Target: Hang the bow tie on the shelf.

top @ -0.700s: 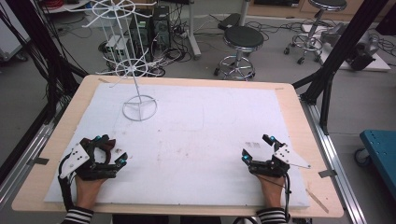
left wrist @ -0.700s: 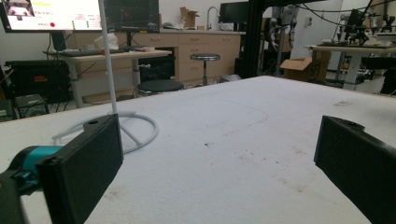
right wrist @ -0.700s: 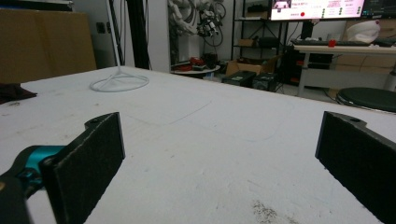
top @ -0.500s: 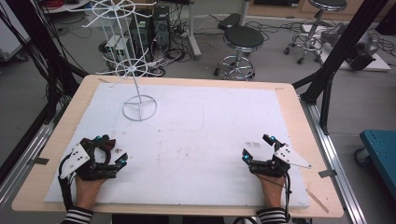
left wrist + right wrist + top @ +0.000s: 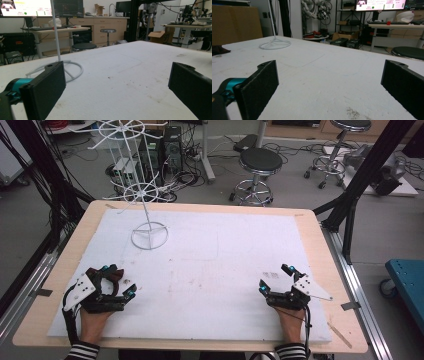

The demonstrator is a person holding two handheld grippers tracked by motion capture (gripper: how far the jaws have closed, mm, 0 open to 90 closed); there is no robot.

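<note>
At the near left of the surface (image 5: 60,270), the left claw (image 5: 116,282) rests low on the white mat (image 5: 215,265), held by a hand (image 5: 92,322) that comes in from the bottom edge with a striped cuff (image 5: 82,351) at the wrist. Its jaws stand wide apart, with nothing between them but bare mat; the left gripper view confirms this, the two black pads set far to either side of the picture. A grey plate (image 5: 80,287) sits on top of the claw, and a black cable (image 5: 70,320) loops down beside the hand.

Farther back and a little to the right stands a white wire rack (image 5: 145,195), well apart from both claws. Its round base ring (image 5: 149,236) lies flat on the mat, a thin pole (image 5: 140,185) rises from it, and two spoked wheels are fixed on the pole, one above the other. In the left gripper view the ring (image 5: 72,71) lies just beyond the left jaw; in the right gripper view it (image 5: 274,45) is far off at the upper left.

The middle of the mat is marked with faint stains and scuffs.

At the near right, the right claw (image 5: 276,280) also lies low on the mat, held by the other hand (image 5: 290,322). Its jaws are spread wide as well, gripping nothing, and the right gripper view shows open mat between the pads. Its grey plate (image 5: 310,287) points to the right.

Beyond the surface, two black stools (image 5: 260,162) stand on the floor.
</note>
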